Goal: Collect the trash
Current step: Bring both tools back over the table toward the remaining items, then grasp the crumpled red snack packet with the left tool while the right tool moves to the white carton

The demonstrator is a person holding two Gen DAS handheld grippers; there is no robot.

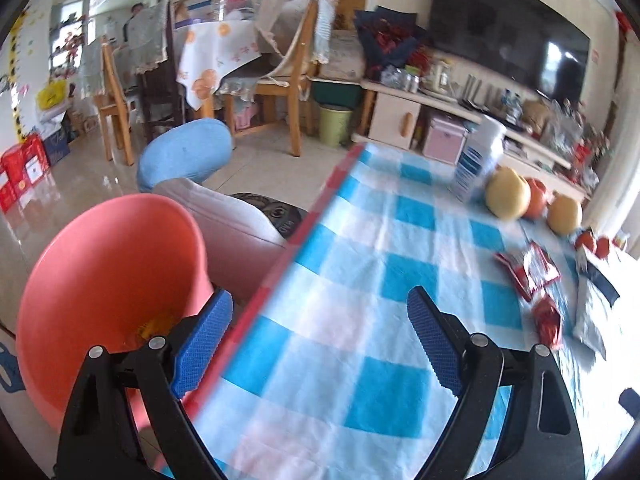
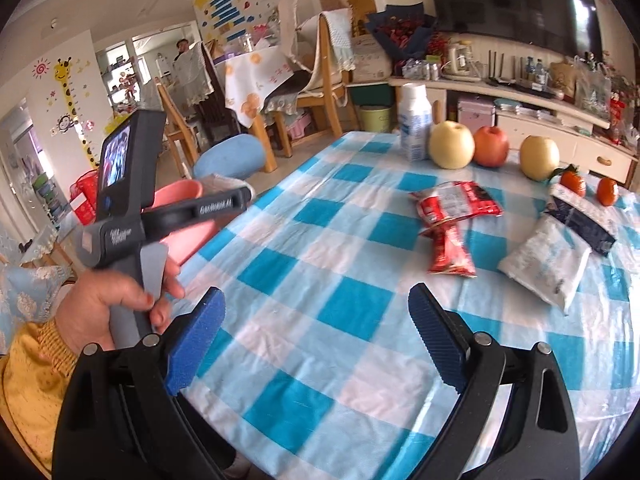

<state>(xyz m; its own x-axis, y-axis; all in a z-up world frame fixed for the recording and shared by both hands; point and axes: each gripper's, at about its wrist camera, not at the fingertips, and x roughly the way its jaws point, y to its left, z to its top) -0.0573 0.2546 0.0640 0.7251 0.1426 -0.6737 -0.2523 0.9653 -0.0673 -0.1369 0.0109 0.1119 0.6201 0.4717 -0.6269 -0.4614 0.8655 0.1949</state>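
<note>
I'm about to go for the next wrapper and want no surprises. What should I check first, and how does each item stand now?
1. Right gripper open, nothing between its fingers: ok.
2. Left gripper open and empty: ok.
3. Red snack wrappers lying clear on the checked tablecloth: ok.
4. Pink bin beside the table edge, mouth unobstructed: ok.
5. Fruit and white bottle apart from the wrappers: ok.
6. White packet empty or full: cannot tell.

Both views are bright with daylight. In the left wrist view glare burns out the checked tablecloth [image 1: 360, 280] toward three o'clock, and motion blur smears the fruit and wrappers there. The right wrist view is sharper. Fisheye bending curves lines near every edge, and corners go black.
</note>
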